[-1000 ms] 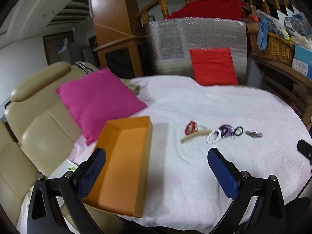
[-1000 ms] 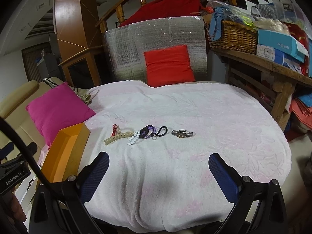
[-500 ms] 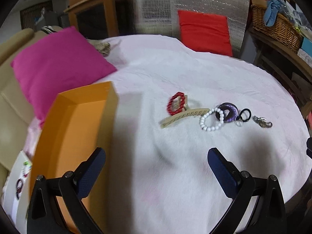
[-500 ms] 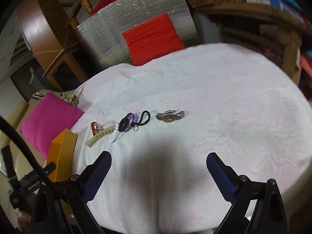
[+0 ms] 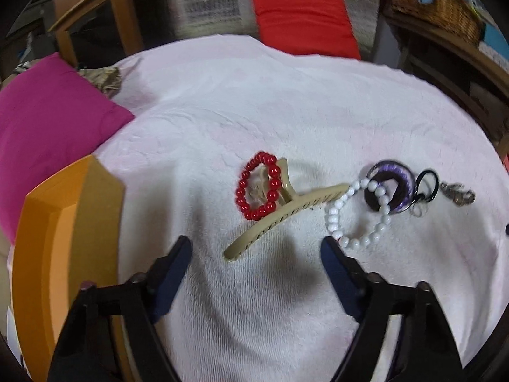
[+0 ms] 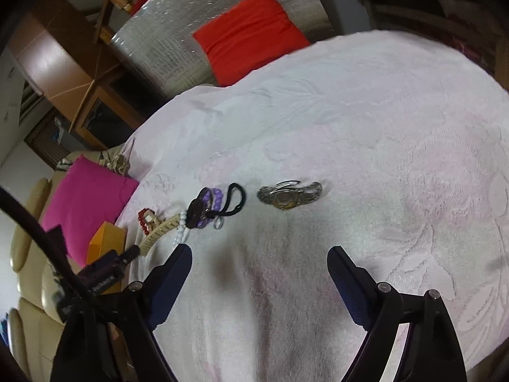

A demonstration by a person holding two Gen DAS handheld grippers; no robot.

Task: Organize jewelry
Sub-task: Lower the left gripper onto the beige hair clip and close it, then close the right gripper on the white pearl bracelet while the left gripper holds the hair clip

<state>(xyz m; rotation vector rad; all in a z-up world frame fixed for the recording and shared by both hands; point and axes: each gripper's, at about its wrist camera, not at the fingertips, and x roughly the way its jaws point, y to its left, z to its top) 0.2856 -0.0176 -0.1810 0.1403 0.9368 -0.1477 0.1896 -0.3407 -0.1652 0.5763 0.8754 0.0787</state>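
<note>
I am holding my left tool (image 5: 256, 248) spread over the white-covered bench (image 5: 286, 102), its jaws just narrowing with nothing between them yet; the beige hair clip (image 5: 286, 213) is lying just ahead, touching the red bead bracelet (image 5: 258, 190). The white bead bracelet (image 5: 356, 213) is overlapping the purple ring (image 5: 389, 189). My right tool (image 6: 259, 256) is also spread and narrowing, empty, pointing at the watch (image 6: 288, 194). The orange box (image 5: 68, 238) is sitting to the left.

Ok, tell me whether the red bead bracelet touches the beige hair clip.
Touching: in the left wrist view the red bead bracelet lies over the beige hair clip's handle end.
</note>
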